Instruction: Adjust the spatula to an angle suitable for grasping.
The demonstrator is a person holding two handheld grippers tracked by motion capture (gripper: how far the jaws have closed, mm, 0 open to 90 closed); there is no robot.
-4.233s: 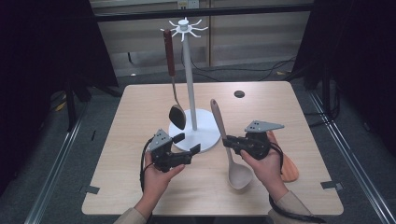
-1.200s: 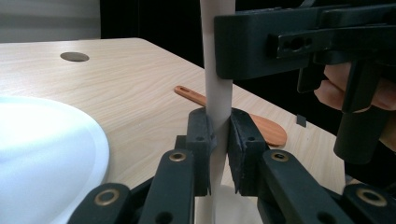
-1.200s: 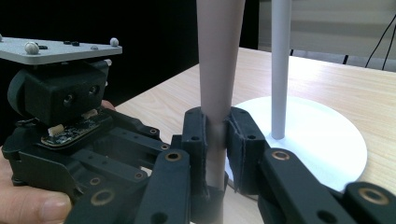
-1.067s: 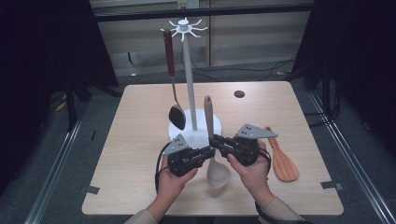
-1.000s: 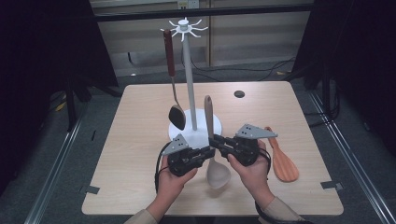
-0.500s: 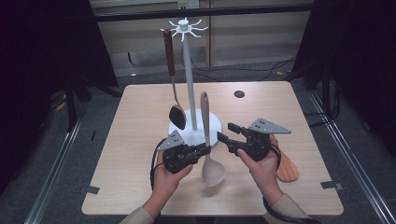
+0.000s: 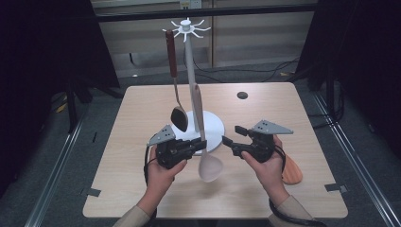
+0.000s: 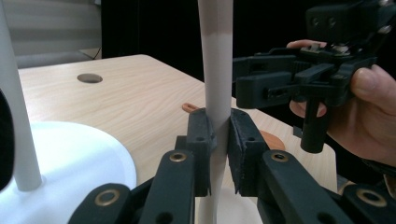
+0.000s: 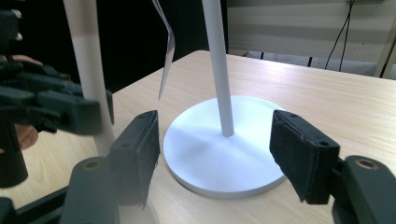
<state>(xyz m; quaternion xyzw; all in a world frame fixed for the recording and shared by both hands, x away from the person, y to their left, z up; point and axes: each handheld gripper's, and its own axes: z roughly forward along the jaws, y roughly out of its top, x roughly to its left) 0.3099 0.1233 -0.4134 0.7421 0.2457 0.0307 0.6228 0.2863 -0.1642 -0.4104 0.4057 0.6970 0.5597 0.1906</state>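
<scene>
Pale spoon [image 7: 203, 137]: held upright above the table's near middle, bowl down, handle tip up; long axis near vertical, leaning slightly toward 11 o'clock in the high view.
Table [image 7: 142, 109]: light wood, wide bare stretches at 9 and 3 o'clock; small dark hole [image 7: 242, 95] at 1 o'clock, well clear of the work.
Rack [image 7: 189, 71]: white post on a round base [image 7: 215, 127], just behind the spoon at 12 o'clock; hook crown [image 7: 187, 27] at the post's top, well above the handle tip.
Hanging ladle [image 7: 176, 90]: dark-handled, on a hook at the crown's 9 o'clock side, bowl low beside the post.
Left gripper [image 7: 177, 150]: at 9 o'clock of the spoon, clamped on the lower handle; pads [image 8: 201, 140] pressed to both sides of the shaft in the left gripper view.
Right gripper [image 7: 234, 142]: at 3 o'clock of the spoon, just apart from it, spread wide and empty; base seen between its pads [image 9: 140, 154] in the right gripper view.
Orange spatula [image 7: 291, 172]: flat on the table at 4 o'clock, partly under the right hand [image 7: 265, 163].
Key relation: free hooks lie up and toward 12 o'clock from the handle tip; left gripper is the nearer, carrying one.
Room: likely best toward the crown's 3 o'clock side; ladle crowds 9 o'clock, post close behind.
</scene>
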